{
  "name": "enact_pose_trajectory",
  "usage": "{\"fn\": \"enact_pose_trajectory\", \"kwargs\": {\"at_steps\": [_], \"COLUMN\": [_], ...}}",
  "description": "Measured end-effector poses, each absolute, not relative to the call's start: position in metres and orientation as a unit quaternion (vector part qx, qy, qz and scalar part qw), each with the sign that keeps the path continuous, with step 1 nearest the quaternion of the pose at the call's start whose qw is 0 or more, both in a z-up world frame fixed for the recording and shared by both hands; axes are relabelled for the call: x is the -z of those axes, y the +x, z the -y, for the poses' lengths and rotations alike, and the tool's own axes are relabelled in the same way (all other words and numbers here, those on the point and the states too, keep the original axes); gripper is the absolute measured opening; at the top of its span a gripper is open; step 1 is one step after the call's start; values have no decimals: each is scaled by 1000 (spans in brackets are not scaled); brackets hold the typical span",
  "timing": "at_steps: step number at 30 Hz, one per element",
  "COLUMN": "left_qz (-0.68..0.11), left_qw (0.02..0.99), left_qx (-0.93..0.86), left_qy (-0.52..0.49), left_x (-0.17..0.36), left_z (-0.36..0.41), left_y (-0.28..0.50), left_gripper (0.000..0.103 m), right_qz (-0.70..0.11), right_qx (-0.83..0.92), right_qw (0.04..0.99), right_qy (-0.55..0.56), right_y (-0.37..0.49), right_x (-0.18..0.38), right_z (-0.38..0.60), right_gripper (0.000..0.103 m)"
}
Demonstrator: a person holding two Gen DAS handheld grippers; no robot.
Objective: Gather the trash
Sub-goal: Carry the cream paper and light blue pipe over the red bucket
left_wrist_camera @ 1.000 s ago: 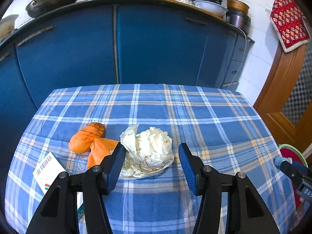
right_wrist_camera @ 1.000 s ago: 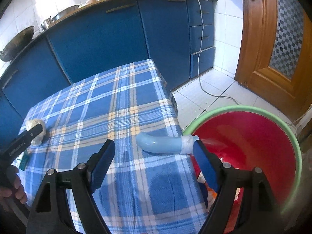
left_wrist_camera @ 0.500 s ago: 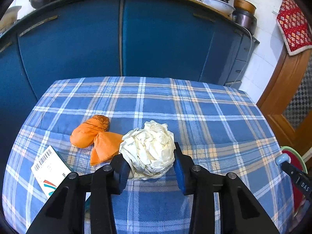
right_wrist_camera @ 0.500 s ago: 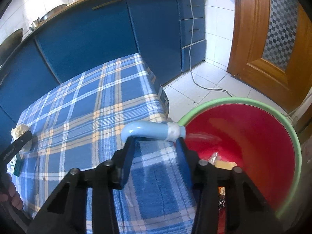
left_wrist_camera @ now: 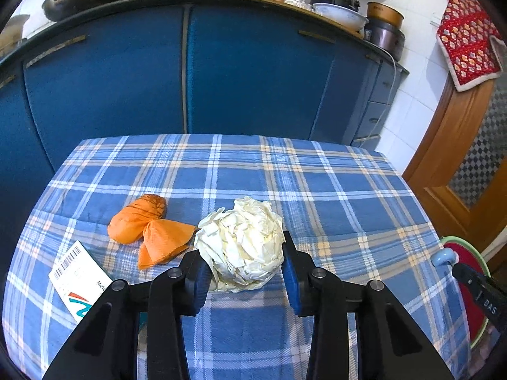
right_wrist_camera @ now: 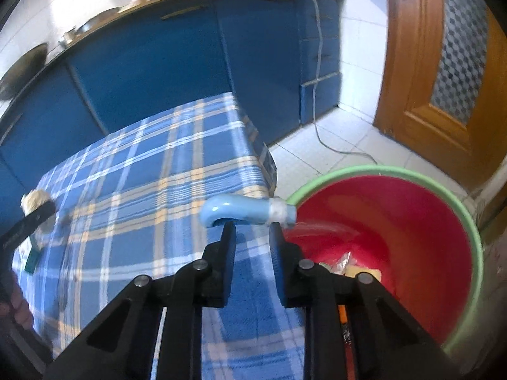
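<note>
on the blue plaid table (left_wrist_camera: 317, 190), a white barcoded card (left_wrist_camera: 76, 269) and crumpled orange wrapper (left_wrist_camera: 149, 231) lie left of my left hand-held gripper (left_wrist_camera: 244, 262), clamped on the crumpled white paper ball (left_wrist_camera: 244, 247). my right hand-held gripper (right_wrist_camera: 252, 231) has just been closing beneath the pale blue curved plastic tube (right_wrist_camera: 247, 210); i cannot tell whether it grips. the red green-rimmed bin (right_wrist_camera: 412, 221) stands rightmost.

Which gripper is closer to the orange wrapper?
Left. The left gripper grips the paper ball right beside the orange wrapper; the right gripper is at the table's far edge.

Crumpled matt paper ball (left_wrist_camera: 242, 243) on woven plaid cloth (left_wrist_camera: 317, 196); glossy plastic basin (right_wrist_camera: 412, 221).
</note>
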State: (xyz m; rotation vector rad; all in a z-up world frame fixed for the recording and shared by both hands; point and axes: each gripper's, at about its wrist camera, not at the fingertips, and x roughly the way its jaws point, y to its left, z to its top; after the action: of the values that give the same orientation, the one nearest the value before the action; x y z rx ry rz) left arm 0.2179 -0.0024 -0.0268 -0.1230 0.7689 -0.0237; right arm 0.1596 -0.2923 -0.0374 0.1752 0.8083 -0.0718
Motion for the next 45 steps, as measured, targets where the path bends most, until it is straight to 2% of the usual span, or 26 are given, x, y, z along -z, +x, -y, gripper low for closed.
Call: {"fn": "enact_pose_trajectory", "kwargs": {"at_steps": [2,5,7,9,11,14,24,27,32,35,43,45], "left_qz": [-374,-373,-371,-370,-370,-370,-372,-372,-371,-369,-362,-359], "left_qw": [925,926,926,927,927,927,925,926,926,927,929,931], "left_qx": [14,15,17,19,20,21,25,26,29,31,38,38], "left_qy": [-61,-63,-63,-63,-63,-64,-65,-65,-65,-64,-57,-58], "left_x": [26,25,24,24,24,23,25,25,25,23,17,13], "left_z": [2,2,3,4,4,4,4,4,5,5,12,13], "left_y": [217,216,215,215,215,215,216,215,215,214,207,203], "left_gripper": [40,40,40,40,40,40,40,40,40,40,40,40], "right_qz": [-389,-383,-377,-376,-376,-391,-406,-413,-414,-405,-407,-405], "right_qx": [30,23,34,38,33,27,24,43,48,54,41,29], "right_qw": [919,923,925,925,925,919,913,910,909,913,912,914], "right_qy": [65,42,31,33,43,47,25,13,17,7,5,7], "right_y": [156,154,155,159,165,177,199,202,201,197,184,179], "right_x": [32,27,24,24,26,33,41,44,45,41,41,39], "right_z": [288,288,290,293,295,294,276,274,277,276,279,279], "right_gripper": [31,42,55,73,78,80,80,70,68,49,47,43]}}
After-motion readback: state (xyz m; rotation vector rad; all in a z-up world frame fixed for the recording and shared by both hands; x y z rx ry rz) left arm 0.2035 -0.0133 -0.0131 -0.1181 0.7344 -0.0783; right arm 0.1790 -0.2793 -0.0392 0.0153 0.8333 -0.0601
